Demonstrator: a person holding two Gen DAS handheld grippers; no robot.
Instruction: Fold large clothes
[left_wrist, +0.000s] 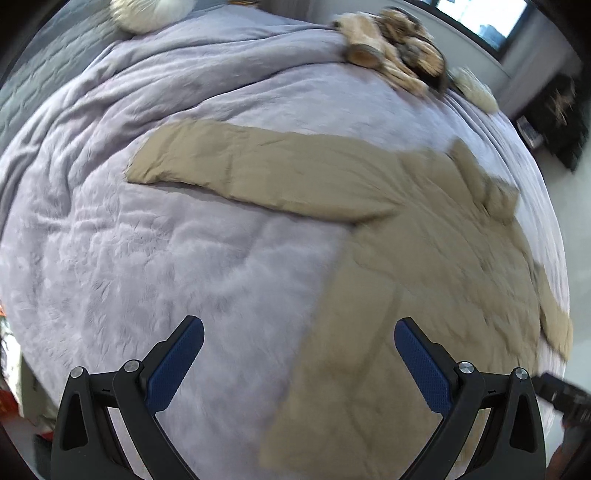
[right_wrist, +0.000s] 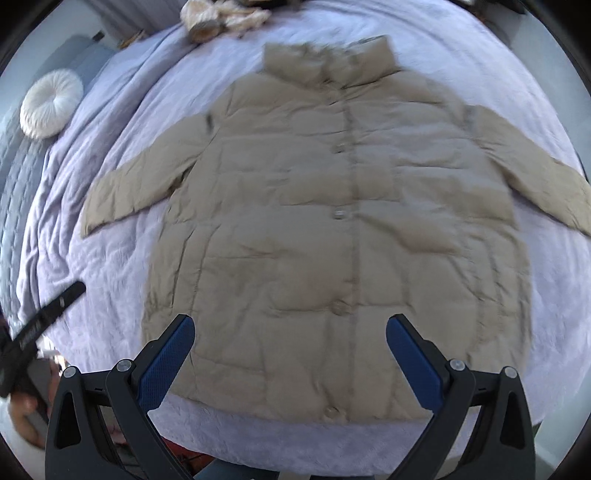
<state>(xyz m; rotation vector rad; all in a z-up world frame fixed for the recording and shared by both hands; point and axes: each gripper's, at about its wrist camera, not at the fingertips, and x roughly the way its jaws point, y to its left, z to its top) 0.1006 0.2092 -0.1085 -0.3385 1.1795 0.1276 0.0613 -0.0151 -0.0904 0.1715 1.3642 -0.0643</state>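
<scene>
Since the coat (right_wrist: 332, 229) lies spread flat and buttoned, face up, across the middle of the bed (right_wrist: 122, 110) with its collar toward the far edge and both sleeves out to the sides, nothing looks folded yet. Both the left tongs (left_wrist: 299, 365) and the right tongs (right_wrist: 290, 360) hover apart, holding nothing. A good first fold would likely pinch the left sleeve (left_wrist: 229, 166) near its cuff, lift it low, and lay it across the chest without dragging the body.

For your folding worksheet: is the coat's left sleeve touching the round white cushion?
Apart. The right wrist view shows the sleeve ending short of the cushion, with a wide stretch of lilac blanket between them.
</scene>
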